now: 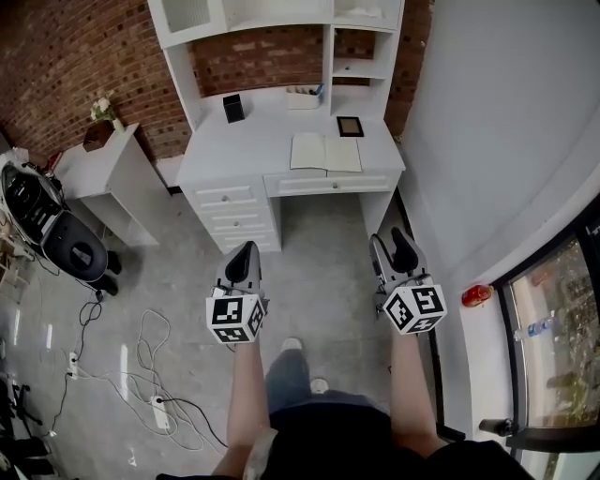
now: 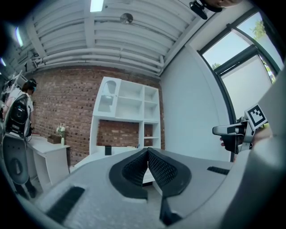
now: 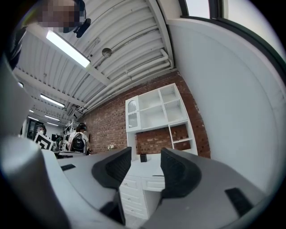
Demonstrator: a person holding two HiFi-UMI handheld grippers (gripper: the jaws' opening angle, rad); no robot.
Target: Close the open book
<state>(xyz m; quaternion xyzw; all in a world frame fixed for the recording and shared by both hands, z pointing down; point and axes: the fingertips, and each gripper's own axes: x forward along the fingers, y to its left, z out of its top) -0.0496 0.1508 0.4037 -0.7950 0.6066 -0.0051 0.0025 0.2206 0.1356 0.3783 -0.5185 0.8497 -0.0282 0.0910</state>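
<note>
Floor (image 1: 319, 234) is stretching between us and the open book (image 1: 325, 152), so the book and both grippers are sitting well apart. The open book is lying flat, pages up, on the white desk (image 1: 244, 150), at its front edge just above the wide drawer (image 1: 328, 183) and right of the desk's middle. Behind it a small dark framed thing (image 1: 350, 126) is sitting near the hutch (image 1: 281, 19). A dark upright object (image 1: 233, 108) is standing farther left, close to the brick wall (image 1: 253, 61).

We are standing back from the desk, holding one gripper in each hand and pointing both toward it. Our left gripper (image 1: 246, 251) is carrying nothing. In the left gripper view its two ribbed pads (image 2: 163, 170) are pressing tip to tip, with no gap and nothing between them. Our right gripper (image 1: 392, 246) is standing wide. In the right gripper view its pads (image 3: 117, 165) are spreading far apart, and only the desk front with its drawers is showing through the gap. Nothing is touching either pad.

To our left a white side table (image 1: 112, 164) is bearing a small plant (image 1: 101, 111). White cables (image 1: 155, 342) are trailing over the floor toward a power strip (image 1: 159, 411). To our right a red object (image 1: 476, 295) is lying at the foot of the white wall.
</note>
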